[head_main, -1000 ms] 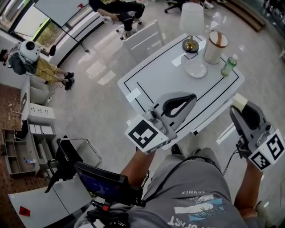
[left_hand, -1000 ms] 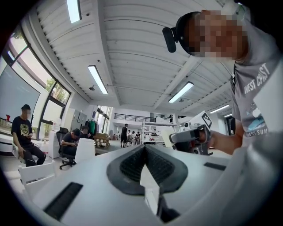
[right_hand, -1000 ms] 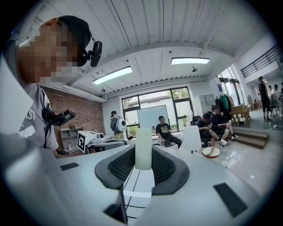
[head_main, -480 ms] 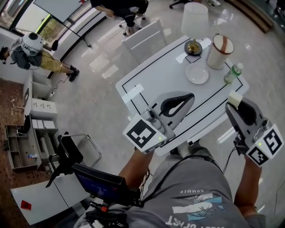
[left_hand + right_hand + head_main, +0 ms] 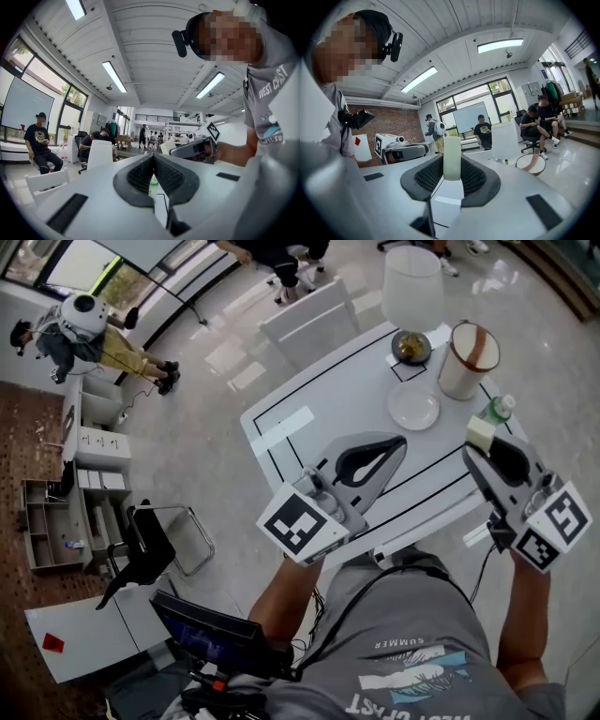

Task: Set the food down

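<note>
Your right tool [image 5: 484, 448] is clamped on a pale cream block of food [image 5: 480, 430]. In the right gripper view the block of food [image 5: 452, 157] stands upright between the ribbed pads, sticking up above them. So the food isn't on anything yet. It's held in the air, and in the head view it sits over the near right corner of the white tabletop [image 5: 328, 399], just on your side of the green bottle [image 5: 499, 409].

Your left tool [image 5: 398, 442] is empty, with its jaws pinched together at the tips. The left gripper view [image 5: 153, 161] shows nothing caught between them, just a sliver of the bottle further off through the gap lower down. In the head view it lies over the near middle of the tabletop, pointing across it. Each tool also shows up in the other's view, the right one [image 5: 194, 147] and the left one [image 5: 401, 150].

Further out on the tabletop, the small white plate [image 5: 413, 410] sits bare, well apart from both tools. Just behind it is a lamp [image 5: 411, 277] with a white shade on a brass base. Right of the lamp is a white cylindrical container [image 5: 469, 360] with a brown streak inside. A strip of white tape [image 5: 281, 430] lies near the left edge, and a white chair [image 5: 309, 320] stands at the far side.
</note>
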`<act>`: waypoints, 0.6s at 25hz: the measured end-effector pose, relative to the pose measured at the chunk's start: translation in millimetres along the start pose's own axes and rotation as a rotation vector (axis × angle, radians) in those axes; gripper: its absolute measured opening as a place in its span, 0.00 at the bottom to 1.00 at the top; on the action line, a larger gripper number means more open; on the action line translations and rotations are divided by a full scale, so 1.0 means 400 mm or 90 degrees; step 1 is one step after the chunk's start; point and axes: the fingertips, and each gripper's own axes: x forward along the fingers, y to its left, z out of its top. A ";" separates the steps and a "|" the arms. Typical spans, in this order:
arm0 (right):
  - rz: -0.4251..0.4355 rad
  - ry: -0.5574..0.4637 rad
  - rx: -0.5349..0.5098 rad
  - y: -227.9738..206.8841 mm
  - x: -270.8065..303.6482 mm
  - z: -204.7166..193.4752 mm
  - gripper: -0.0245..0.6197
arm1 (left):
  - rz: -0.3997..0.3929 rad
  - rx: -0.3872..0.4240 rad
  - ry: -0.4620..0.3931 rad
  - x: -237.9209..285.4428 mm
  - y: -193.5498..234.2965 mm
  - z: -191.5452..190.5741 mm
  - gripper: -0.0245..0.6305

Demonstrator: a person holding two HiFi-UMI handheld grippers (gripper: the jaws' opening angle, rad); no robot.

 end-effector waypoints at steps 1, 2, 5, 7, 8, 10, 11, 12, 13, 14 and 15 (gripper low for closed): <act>0.004 0.004 0.001 -0.008 0.007 -0.002 0.20 | 0.005 0.000 0.000 0.003 0.000 0.005 0.05; 0.008 0.009 0.003 -0.015 0.014 -0.006 0.20 | 0.009 -0.001 0.000 0.005 0.000 0.011 0.05; 0.013 0.023 0.006 -0.050 0.051 -0.030 0.20 | 0.018 -0.009 -0.002 0.010 0.009 0.009 0.05; 0.013 0.037 0.007 -0.085 0.085 -0.061 0.20 | 0.023 -0.011 0.005 0.014 0.020 -0.007 0.05; 0.012 0.044 0.010 -0.102 0.103 -0.077 0.20 | 0.025 -0.009 0.011 0.014 0.023 -0.012 0.05; 0.010 0.059 0.019 -0.130 0.137 -0.107 0.20 | 0.028 -0.007 0.023 0.006 0.024 -0.019 0.05; 0.007 0.069 0.023 -0.145 0.156 -0.124 0.20 | 0.029 -0.010 0.026 -0.002 0.022 -0.022 0.05; 0.004 0.082 0.027 -0.161 0.176 -0.143 0.20 | 0.030 -0.014 0.027 -0.009 0.021 -0.025 0.05; 0.000 0.096 0.029 -0.179 0.196 -0.166 0.20 | 0.033 -0.017 0.030 -0.017 0.021 -0.030 0.05; -0.004 0.111 0.033 -0.198 0.216 -0.191 0.20 | 0.037 -0.021 0.033 -0.025 0.022 -0.035 0.05; -0.008 0.126 0.036 -0.216 0.236 -0.216 0.20 | 0.042 -0.023 0.037 -0.034 0.024 -0.041 0.05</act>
